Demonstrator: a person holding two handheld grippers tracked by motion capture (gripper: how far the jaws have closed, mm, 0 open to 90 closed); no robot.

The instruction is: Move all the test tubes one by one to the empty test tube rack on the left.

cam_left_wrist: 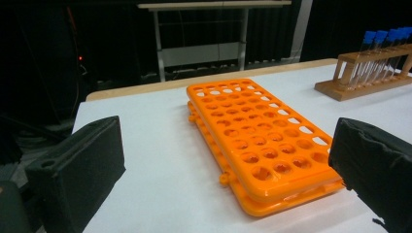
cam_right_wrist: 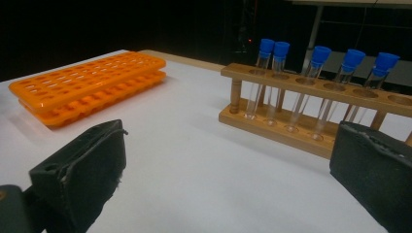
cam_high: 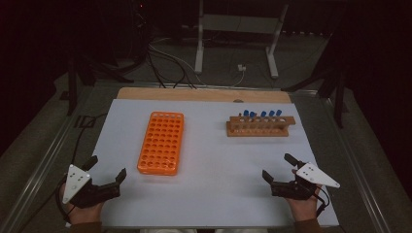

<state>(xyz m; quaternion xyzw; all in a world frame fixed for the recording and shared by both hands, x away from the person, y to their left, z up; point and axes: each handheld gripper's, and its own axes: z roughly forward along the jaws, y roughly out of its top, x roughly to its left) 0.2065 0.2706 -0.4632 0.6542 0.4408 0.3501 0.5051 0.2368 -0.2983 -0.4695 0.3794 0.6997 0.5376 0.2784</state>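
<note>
I see the left hand-held gripper (cam_high: 106, 168) and right hand-held gripper (cam_high: 278, 166) with jaws spread wide, empty, near the desk's (cam_high: 218, 160) front edge. The orange rack (cam_high: 162, 142) lies left of centre; the wooden rack (cam_high: 259, 126) holds five blue-capped tubes (cam_right_wrist: 311, 87) farther right

Orange rack (cam_high: 161, 142), wooden rack (cam_high: 260, 126), perhaps five tubes (cam_right_wrist: 311, 82).

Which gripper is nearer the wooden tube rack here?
Right. The right gripper sits just in front of the wooden tube rack, jaws open. The left gripper is across the table, in front of the orange rack.
</note>
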